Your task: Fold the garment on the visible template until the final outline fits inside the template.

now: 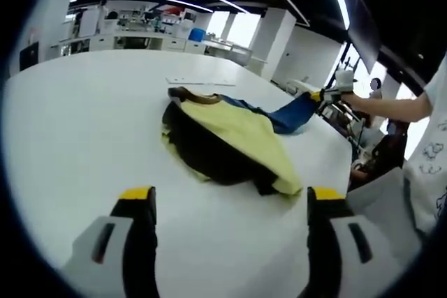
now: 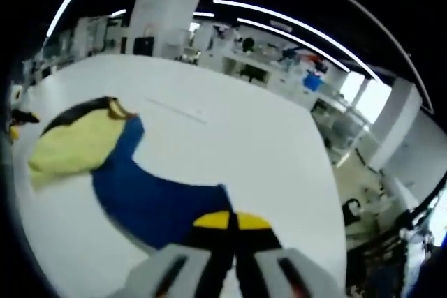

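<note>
A garment (image 1: 227,134) in yellow, black and blue lies crumpled on the white table (image 1: 84,116). My left gripper (image 1: 230,195) stands open just short of the garment's near edge, nothing between its yellow-tipped jaws. The blue sleeve (image 1: 290,115) stretches to the right, where my right gripper (image 1: 325,95) holds its end, a person's arm behind it. In the right gripper view, my right gripper (image 2: 231,221) is shut on the blue sleeve (image 2: 157,204), which runs back to the yellow body (image 2: 73,144) and its black part (image 2: 80,111). A faint template line (image 1: 199,83) marks the table beyond the garment.
The table edge (image 1: 346,151) runs close on the right, with chairs and a person (image 1: 426,144) beyond it. Desks, shelves and pillars (image 2: 164,12) fill the room's background. The left gripper's tip (image 2: 15,122) peeks in at the far left of the right gripper view.
</note>
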